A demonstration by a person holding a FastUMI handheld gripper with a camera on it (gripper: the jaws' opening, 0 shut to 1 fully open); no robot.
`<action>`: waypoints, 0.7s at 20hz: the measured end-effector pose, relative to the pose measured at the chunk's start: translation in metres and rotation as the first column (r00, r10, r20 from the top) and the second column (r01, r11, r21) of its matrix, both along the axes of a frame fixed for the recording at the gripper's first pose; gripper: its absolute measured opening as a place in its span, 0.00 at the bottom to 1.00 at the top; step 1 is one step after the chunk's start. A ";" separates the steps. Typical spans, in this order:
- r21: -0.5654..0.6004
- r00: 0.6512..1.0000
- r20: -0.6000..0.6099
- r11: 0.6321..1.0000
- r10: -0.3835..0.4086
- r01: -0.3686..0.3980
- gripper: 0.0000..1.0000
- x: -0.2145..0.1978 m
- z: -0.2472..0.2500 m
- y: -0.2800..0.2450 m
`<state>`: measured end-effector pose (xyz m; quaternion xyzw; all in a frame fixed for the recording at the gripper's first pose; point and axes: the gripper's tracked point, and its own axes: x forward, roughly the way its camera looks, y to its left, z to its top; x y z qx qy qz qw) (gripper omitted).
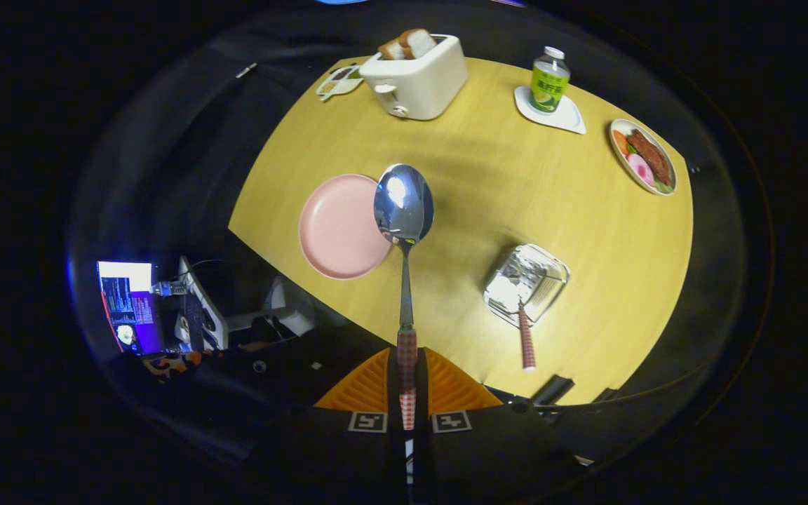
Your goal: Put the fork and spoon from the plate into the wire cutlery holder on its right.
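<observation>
My gripper (407, 382) is shut on the red-checked handle of the spoon (404, 210), high above the table. The spoon points straight ahead of the fingers (365, 389), its shiny bowl overlapping the right rim of the pink plate (337, 228) below. That plate is bare. To the plate's right stands the wire cutlery holder (527, 280). The fork (526, 340) stands in it, its red-checked handle sticking out toward me.
On the yellow round table (516, 189) a white toaster (414, 77) with bread stands at the far side, a small dish (339, 81) left of it. A green bottle (550, 81) on a white coaster and a plate of food (644, 165) sit far right. A laptop (130, 305) is off the table, left.
</observation>
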<state>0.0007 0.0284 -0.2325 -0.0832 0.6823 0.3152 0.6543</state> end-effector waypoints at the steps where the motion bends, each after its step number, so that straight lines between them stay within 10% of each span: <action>1: -0.040 1.000 -0.012 0.999 0.012 -0.013 0.09 0.002 -0.002 -0.015; 14: -0.350 0.905 -0.423 0.914 0.040 -0.204 0.08 0.002 -0.055 -0.093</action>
